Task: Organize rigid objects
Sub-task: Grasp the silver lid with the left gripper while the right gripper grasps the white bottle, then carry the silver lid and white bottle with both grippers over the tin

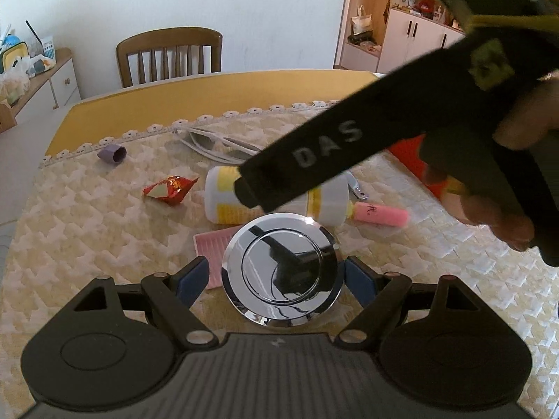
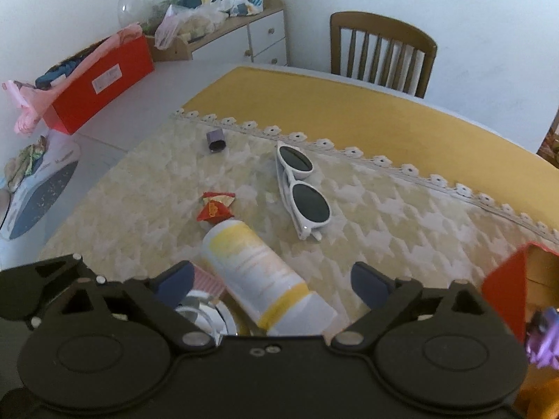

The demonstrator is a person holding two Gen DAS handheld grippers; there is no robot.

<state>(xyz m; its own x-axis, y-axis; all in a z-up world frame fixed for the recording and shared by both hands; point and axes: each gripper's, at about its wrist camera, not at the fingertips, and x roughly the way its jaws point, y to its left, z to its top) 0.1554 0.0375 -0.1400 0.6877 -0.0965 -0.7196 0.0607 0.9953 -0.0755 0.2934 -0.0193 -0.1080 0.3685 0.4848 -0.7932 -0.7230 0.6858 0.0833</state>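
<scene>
We see the bottle lying on the tablecloth; behind it the candy wrapper, right of it the sunglasses, left of it the chrome disc.

Each hand-held gripper has a matte black ribbed body, round black hubs, silver screws, blue finger pads; grey "DAS" lettering.

Right gripper spread wide above a lying white-and-yellow bottle, white sunglasses beyond, red candy wrapper at the bottle's far end, purple cap near the lace edge, red box at right
</scene>
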